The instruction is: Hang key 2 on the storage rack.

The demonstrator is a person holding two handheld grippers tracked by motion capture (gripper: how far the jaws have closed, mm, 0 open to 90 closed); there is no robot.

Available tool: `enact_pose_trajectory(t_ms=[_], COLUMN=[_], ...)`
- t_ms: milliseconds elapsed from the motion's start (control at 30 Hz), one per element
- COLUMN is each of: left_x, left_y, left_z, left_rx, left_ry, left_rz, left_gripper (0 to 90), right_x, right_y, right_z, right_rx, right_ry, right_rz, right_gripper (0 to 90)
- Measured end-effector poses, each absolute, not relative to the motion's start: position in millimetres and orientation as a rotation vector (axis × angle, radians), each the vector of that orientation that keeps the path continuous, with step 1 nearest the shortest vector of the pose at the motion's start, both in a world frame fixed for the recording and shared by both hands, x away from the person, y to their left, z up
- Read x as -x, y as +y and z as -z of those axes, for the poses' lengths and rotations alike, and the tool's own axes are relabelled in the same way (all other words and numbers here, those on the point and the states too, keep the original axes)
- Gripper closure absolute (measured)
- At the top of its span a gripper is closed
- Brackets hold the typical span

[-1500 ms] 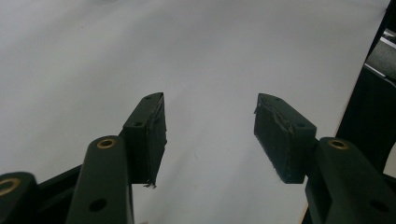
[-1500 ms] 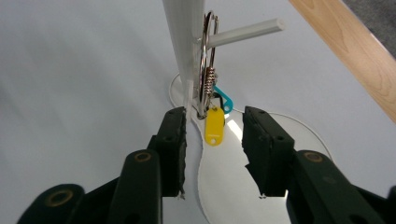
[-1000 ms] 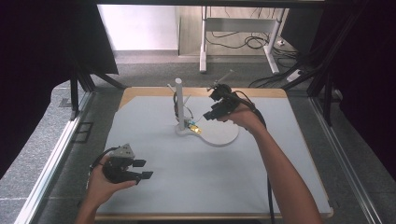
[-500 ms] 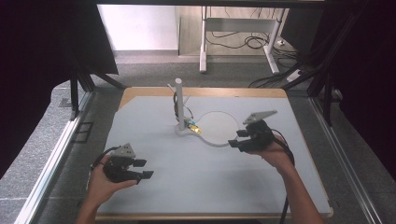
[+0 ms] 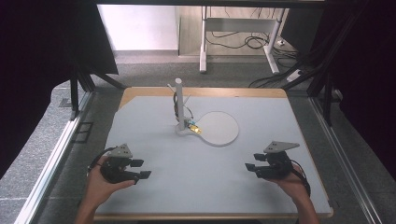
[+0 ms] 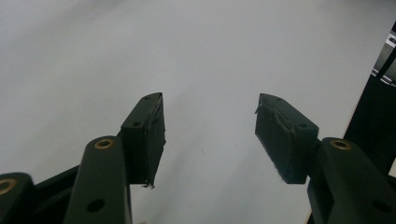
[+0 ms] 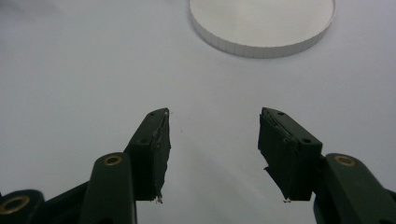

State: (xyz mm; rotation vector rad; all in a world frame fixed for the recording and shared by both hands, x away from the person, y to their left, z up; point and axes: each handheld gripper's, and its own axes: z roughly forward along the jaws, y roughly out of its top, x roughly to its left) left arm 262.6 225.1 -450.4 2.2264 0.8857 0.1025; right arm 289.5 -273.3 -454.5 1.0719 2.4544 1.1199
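A white round disc lies flat on the grey table mat, just right of a white upright post on a small base with wires and a yellow part at its foot. My left gripper rests near the mat's front left, open and empty. My right gripper sits at the front right, open with nothing between its jaws. The disc lies ahead of it, well apart.
The mat lies on a wooden board framed by metal rails. Cables and desk legs stand on the floor beyond the table. Dark curtains hang at both sides.
My right gripper has drawn back from the post and disc toward the front right of the mat. The left gripper has stayed put.
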Motion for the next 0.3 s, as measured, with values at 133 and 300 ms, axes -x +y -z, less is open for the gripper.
enact_pose_trajectory(t_ms=[133,300], left_x=[-261.7,-262.0], left_y=[223.0,224.0], left_z=[450.5,451.2], left_rx=[-2.233,-2.228], left_ry=[0.878,0.894], left_rz=[-0.103,-0.106], left_gripper=[42.5,41.9], right_x=[-287.4,-287.8], right_y=[-274.8,-280.4], right_z=[455.2,466.2], right_rx=[-1.071,-1.122], right_ry=[2.416,2.370], right_rz=[-1.148,-1.163], right_gripper=[42.5,37.0])
